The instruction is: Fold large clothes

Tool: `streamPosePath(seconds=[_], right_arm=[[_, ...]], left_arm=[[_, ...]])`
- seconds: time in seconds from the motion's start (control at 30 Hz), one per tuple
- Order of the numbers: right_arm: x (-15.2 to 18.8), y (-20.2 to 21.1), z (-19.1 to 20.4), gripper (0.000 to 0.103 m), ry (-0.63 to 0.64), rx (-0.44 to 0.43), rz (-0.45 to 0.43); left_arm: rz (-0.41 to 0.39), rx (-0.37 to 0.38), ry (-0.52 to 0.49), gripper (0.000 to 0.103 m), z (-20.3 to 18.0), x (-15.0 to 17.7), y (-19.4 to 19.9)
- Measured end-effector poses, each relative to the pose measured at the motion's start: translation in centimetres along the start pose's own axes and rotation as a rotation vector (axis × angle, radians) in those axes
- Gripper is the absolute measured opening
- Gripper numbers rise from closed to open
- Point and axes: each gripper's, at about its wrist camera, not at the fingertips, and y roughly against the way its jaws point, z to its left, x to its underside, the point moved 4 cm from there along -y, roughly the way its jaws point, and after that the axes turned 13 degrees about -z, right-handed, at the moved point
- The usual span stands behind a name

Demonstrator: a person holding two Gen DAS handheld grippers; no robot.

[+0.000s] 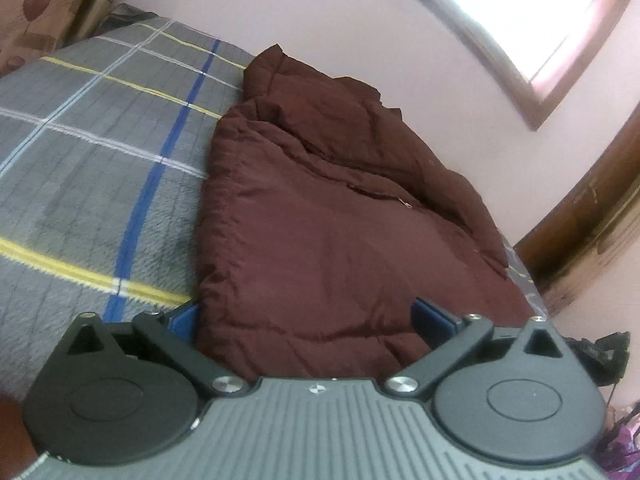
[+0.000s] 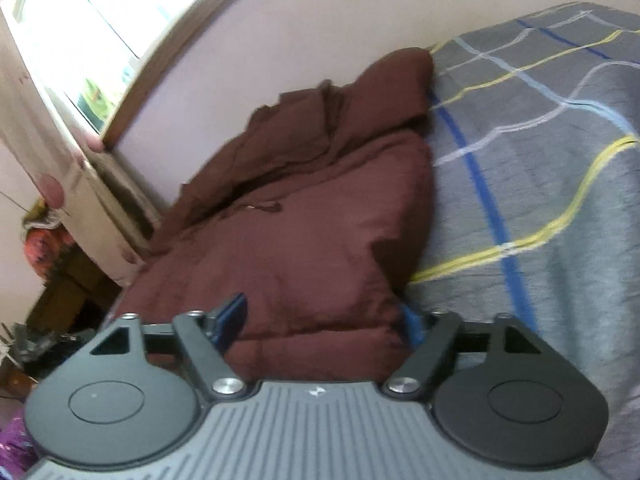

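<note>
Two claws wide open, holding nothing: left claw [image 1: 316,316], right claw [image 2: 320,320] | maroon padded jacket [image 1: 320,220] along bed [image 1: 80,168] edge by wall | soft, bulky, light, probably slippery | pinch hem corners.

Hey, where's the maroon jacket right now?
The maroon jacket lies on the grey plaid blanket, along the pink wall, directly ahead of both wrist views.
</note>
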Motion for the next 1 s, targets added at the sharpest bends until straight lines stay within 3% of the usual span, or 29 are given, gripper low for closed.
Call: streamPosePath(seconds=[0.03,0.07,0.1,0.13,0.2,0.27,0.4,0.77,0.9,1.0], right_arm=[[0.2,-0.4,0.4,0.08,0.025,0.005,0.003],[0.3,-0.7,0.6,0.08,0.054,0.014,0.005],[0.4,-0.9,0.8,0.077,0.07,0.018,-0.001],[0.4,-1.0,0.8,0.073,0.079,0.023,-0.004],[0.2,-1.2,0.6,0.044,0.097,0.06,-0.002],[0.0,-1.3,-0.2,0.037,0.015,0.044,0.003],[-0.1,-0.8,-0.6,0.034,-0.098,0.002,-0.021],[0.1,1.7,-0.5,0.033,-0.258,-0.084,-0.071],[1.0,3.7,0.0,0.033,-0.306,-0.099,-0.077],[1.6,5.9,0.9,0.033,-0.333,-0.116,-0.087]], left_arm=[[-0.005,0.0,0.011,0.098,0.0,-0.1,-0.3],[-0.016,-0.011,0.023,0.085,0.0,-0.2,-0.5],[-0.024,-0.035,0.028,0.056,0.1,-0.3,-0.7],[-0.021,-0.065,0.031,0.041,0.2,-0.3,-0.9],[-0.04,-0.084,0.09,0.03,0.7,-0.2,-1.0],[-0.067,-0.094,0.121,0.028,0.6,0.0,-0.7],[-0.16,-0.079,0.141,0.026,-0.1,0.1,0.6],[-0.133,-0.101,0.096,0.023,-2.4,0.3,3.8],[-0.125,-0.096,0.084,0.023,-3.7,1.0,6.2],[-0.163,-0.066,0.126,0.023,-4.5,1.3,8.8]])
